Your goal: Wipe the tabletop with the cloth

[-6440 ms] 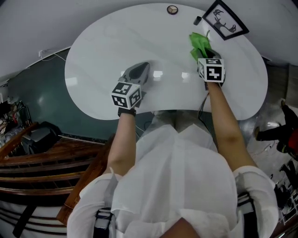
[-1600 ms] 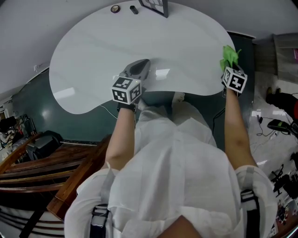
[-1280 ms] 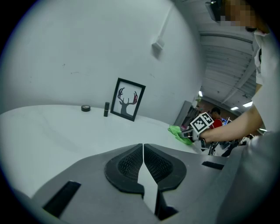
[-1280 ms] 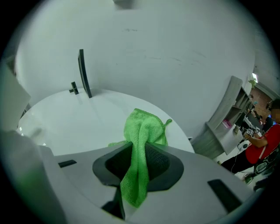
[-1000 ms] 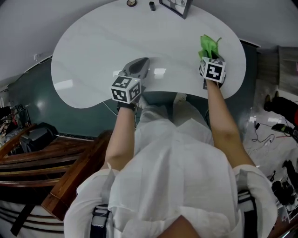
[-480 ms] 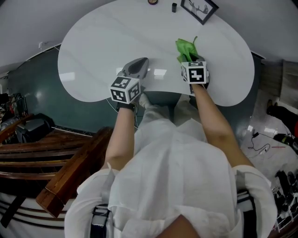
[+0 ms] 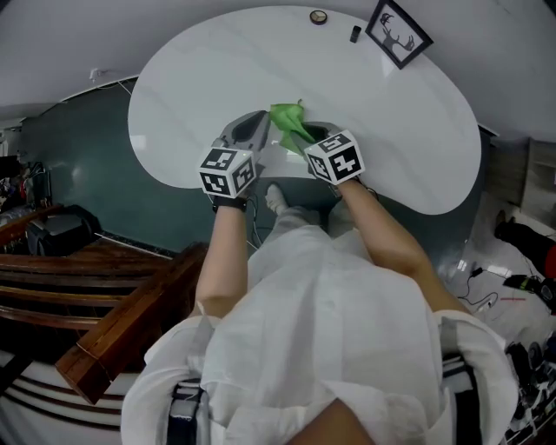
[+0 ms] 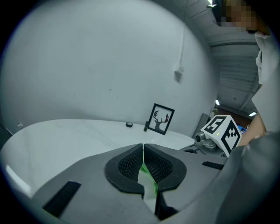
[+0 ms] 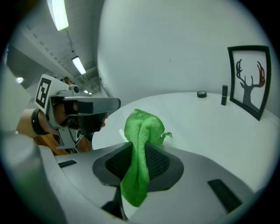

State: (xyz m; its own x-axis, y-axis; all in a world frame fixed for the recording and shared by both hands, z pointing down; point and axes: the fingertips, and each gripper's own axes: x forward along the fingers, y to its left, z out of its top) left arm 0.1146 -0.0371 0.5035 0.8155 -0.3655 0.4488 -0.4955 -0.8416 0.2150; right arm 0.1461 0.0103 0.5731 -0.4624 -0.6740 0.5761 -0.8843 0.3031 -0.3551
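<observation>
A: What has your right gripper got?

B: My right gripper (image 9: 141, 148) is clamped on the green cloth (image 9: 142, 124). A bunched fold stands out past the jaws on the far side. A loose tail hangs down on my side of them.

A: And the left one?

B: My left gripper (image 8: 143, 154) has its jaws pressed together. A thin green streak shows in the slit between them. I cannot tell whether the cloth is nipped there or only lies beyond it.

A: Where does that put the cloth on the table?

B: From my head camera it sits at the near edge of the white table (image 7: 395, 109), about the middle of that edge. It is right between my two grippers, and the left tip is just beside it. Whether it presses on the tabletop I cannot make out.

A: How do the two grippers stand to each other?

B: They are close together, tips angled toward each other. Each gripper's camera catches the other's marker cube off to the side.

A: Anything else on the table?

B: At the far right there is a black picture frame (image 7: 398, 33) with a deer head drawn in it. Just left of it stands a small dark stick (image 7: 354, 34). Farther left is a small round disc (image 7: 319, 16). All three are well apart from the cloth.
</observation>
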